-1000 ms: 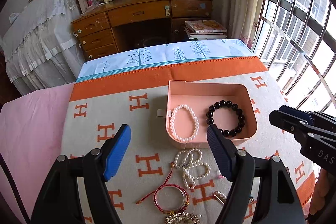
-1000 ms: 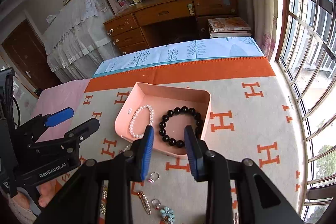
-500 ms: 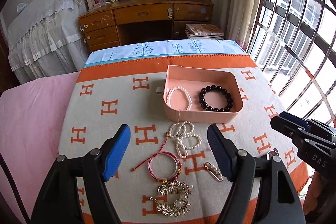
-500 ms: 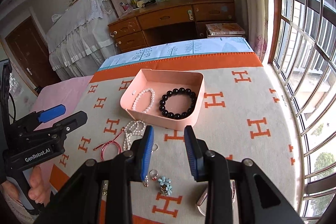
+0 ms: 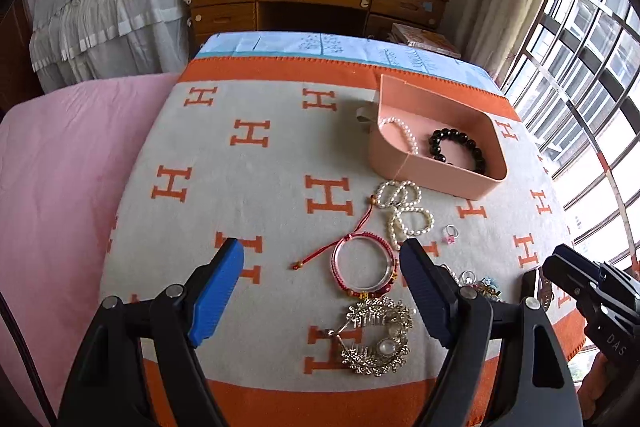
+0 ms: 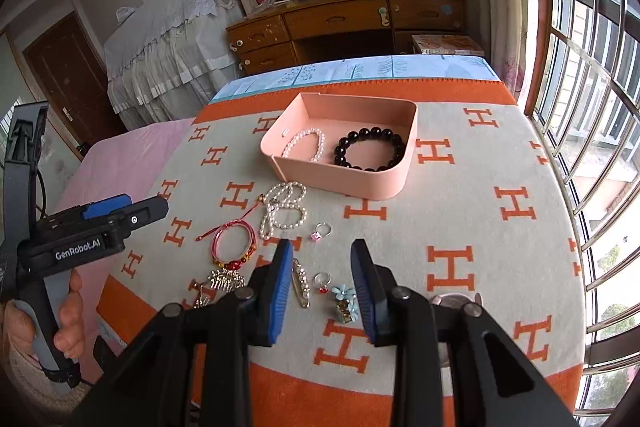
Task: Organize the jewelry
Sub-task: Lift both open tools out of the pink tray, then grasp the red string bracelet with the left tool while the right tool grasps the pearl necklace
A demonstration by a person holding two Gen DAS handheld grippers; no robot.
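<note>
The pink tray sat in the upper middle of the right wrist view, with a pearl bracelet and a black bead bracelet already inside. More jewelry lay loose on the blanket below it: a pearl strand, a red bangle, rings and pins. Both grippers held nothing. The left gripper had its jaws spread wide. The right gripper had its jaws partly apart. It looked like picking time. Next, one gripper should go down to a loose piece and close gently.
</note>
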